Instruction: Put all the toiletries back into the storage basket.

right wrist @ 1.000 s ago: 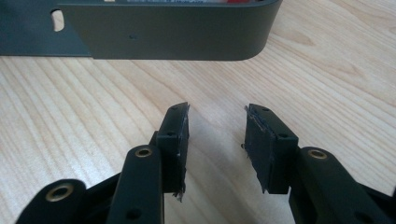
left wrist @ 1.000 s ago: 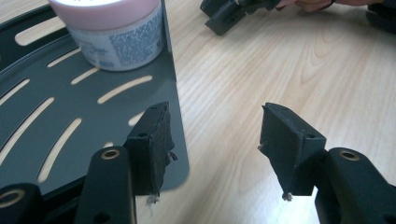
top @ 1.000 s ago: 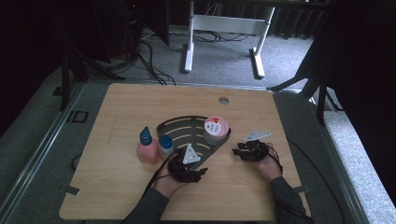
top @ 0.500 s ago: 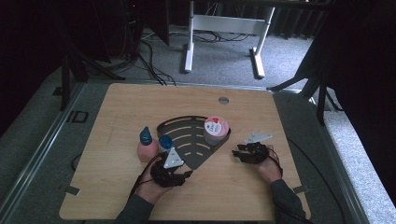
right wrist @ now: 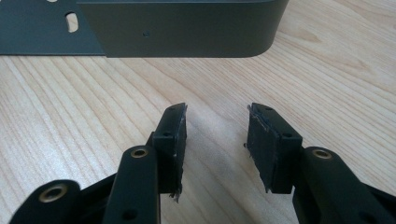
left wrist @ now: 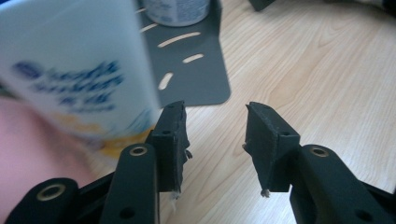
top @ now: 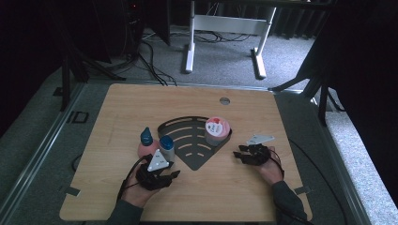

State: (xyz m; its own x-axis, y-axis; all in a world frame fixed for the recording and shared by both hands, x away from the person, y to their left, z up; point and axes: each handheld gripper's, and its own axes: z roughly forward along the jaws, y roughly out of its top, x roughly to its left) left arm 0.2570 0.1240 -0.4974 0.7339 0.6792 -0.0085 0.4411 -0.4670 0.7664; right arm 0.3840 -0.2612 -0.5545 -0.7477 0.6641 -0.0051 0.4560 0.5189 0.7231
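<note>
At bench front: left hand-held gripper [left wrist: 215, 135] released, jaws just been closing, nothing between, beside white blue-capped bottle [left wrist: 79, 70]. Right hand-held gripper [right wrist: 215, 140] released, idle. Next: centre jaws round bottle.

Three containers stand at the centre of the wooden table [top: 263, 197]: two bottles at nine o'clock of the rack, a pink bottle with a blue cap [top: 146, 143] and a white bottle with a blue cap [top: 166, 147], plus one pink-lidded tub [top: 217, 131] at two o'clock. There is one dark slotted fan-shaped rack [top: 190, 140]. Two hand-held grippers lie at six o'clock, the left gripper [top: 174, 174] and the right gripper [top: 237, 154].
</note>
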